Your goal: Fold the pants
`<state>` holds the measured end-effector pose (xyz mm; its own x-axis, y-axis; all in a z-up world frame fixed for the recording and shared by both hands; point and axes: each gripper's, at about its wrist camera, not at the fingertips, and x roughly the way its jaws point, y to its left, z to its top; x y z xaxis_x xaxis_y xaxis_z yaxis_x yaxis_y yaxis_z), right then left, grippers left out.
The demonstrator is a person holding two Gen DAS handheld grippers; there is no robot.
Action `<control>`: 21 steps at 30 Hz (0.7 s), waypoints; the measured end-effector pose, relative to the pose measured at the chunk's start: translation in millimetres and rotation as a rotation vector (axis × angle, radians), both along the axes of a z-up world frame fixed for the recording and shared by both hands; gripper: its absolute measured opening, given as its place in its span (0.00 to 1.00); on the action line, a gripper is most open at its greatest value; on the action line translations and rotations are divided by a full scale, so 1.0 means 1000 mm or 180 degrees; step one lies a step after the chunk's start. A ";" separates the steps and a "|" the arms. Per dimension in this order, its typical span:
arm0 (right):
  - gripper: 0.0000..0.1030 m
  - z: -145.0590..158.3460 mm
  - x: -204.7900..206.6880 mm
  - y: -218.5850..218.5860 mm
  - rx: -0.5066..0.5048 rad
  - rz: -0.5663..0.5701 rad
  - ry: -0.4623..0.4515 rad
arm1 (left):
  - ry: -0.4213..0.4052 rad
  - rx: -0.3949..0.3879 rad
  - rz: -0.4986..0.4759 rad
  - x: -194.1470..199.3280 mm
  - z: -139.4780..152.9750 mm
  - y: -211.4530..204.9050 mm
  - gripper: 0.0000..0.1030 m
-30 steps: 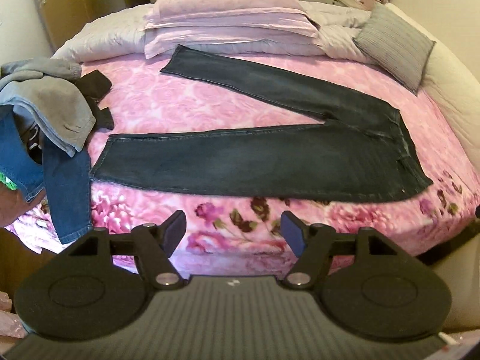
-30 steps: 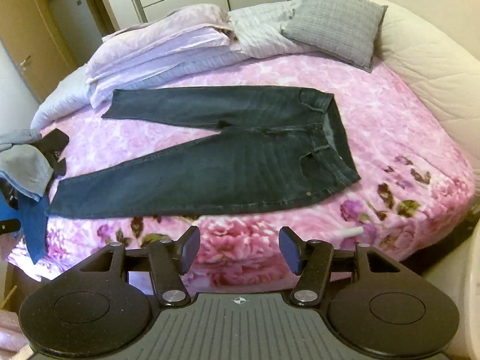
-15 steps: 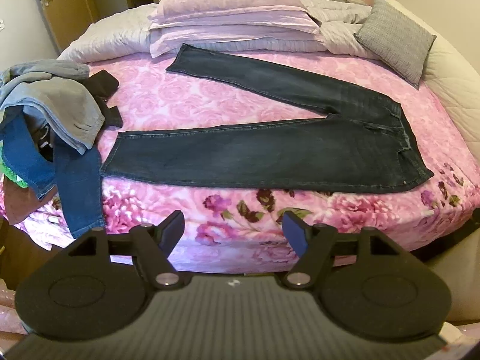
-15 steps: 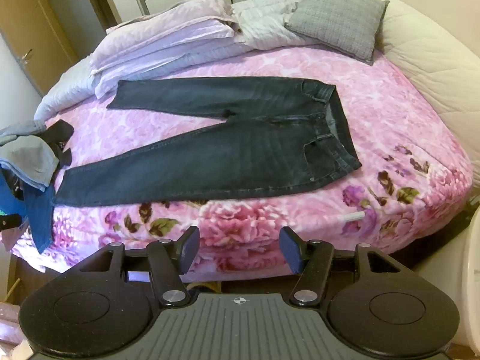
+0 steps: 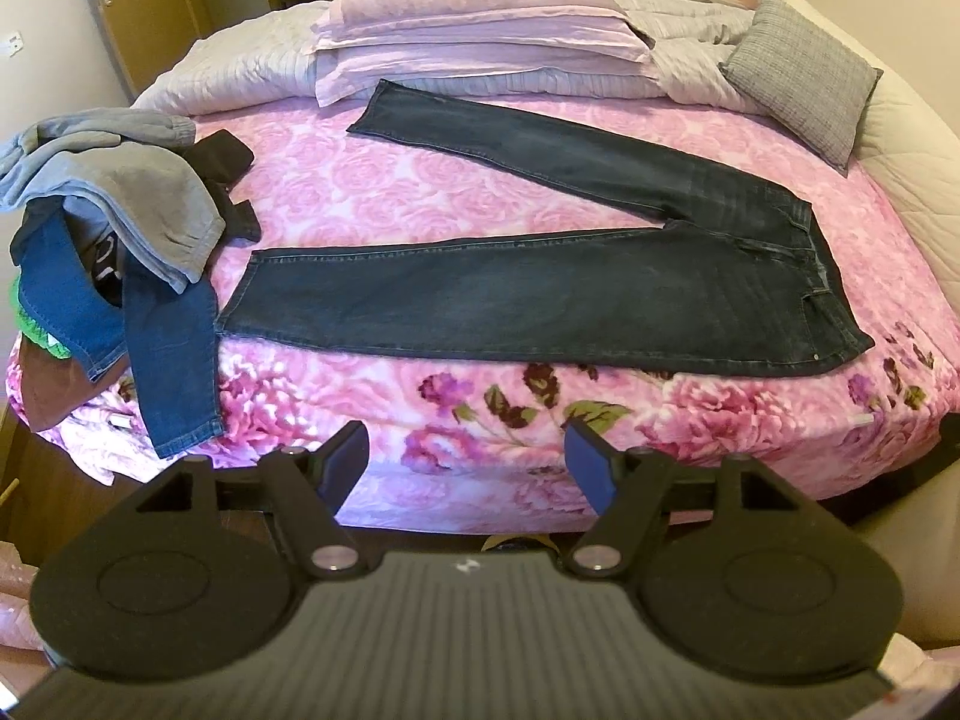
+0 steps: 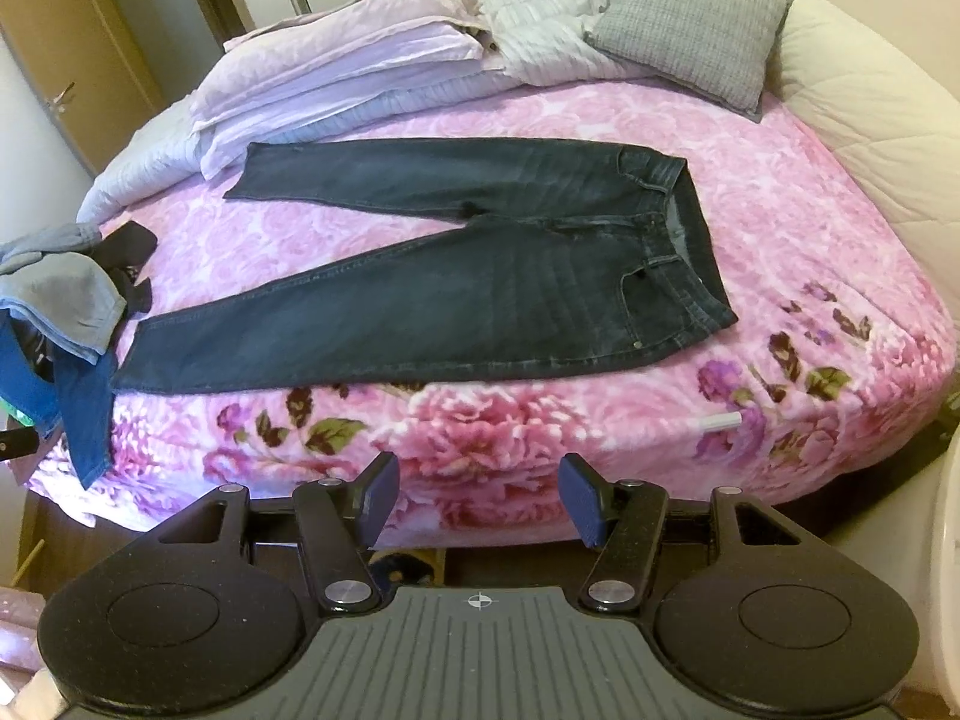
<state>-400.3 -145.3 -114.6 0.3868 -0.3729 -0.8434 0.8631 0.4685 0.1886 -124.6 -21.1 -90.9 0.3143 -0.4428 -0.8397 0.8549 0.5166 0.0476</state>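
Note:
Dark blue jeans lie flat on the pink flowered bedspread, legs spread in a V, waistband to the right, hems to the left. My left gripper hovers open in front of the bed's near edge, below the near leg, with nothing between its blue pads. My right gripper also stands open and empty, off the bed's front edge, below the hip part of the jeans. Neither touches the cloth.
A heap of clothes with grey and blue garments hangs over the bed's left edge. Lilac pillows are stacked at the head, a grey cushion at the right. A cream padded bed surround curves along the right.
Both views have pulled back a little from the bed, so more of its front edge and the floor shows. The jeans lie unmoved. Both grippers keep the same gap.

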 end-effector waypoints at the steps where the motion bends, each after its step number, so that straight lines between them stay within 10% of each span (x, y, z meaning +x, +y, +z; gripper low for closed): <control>1: 0.54 0.000 0.000 -0.001 0.0005 0.0007 -0.0003 | 0.0001 0.0002 0.0004 0.000 0.000 0.000 0.67; 21: 0.54 -0.012 0.033 -0.052 0.0083 0.0045 0.0005 | 0.0029 0.0099 0.0010 0.047 -0.015 -0.061 0.67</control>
<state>-367.0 -197.3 -126.2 0.3906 -0.3452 -0.8534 0.8567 0.4756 0.1997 -77.4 -82.1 -105.7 0.3079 -0.4153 -0.8560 0.8537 0.5177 0.0559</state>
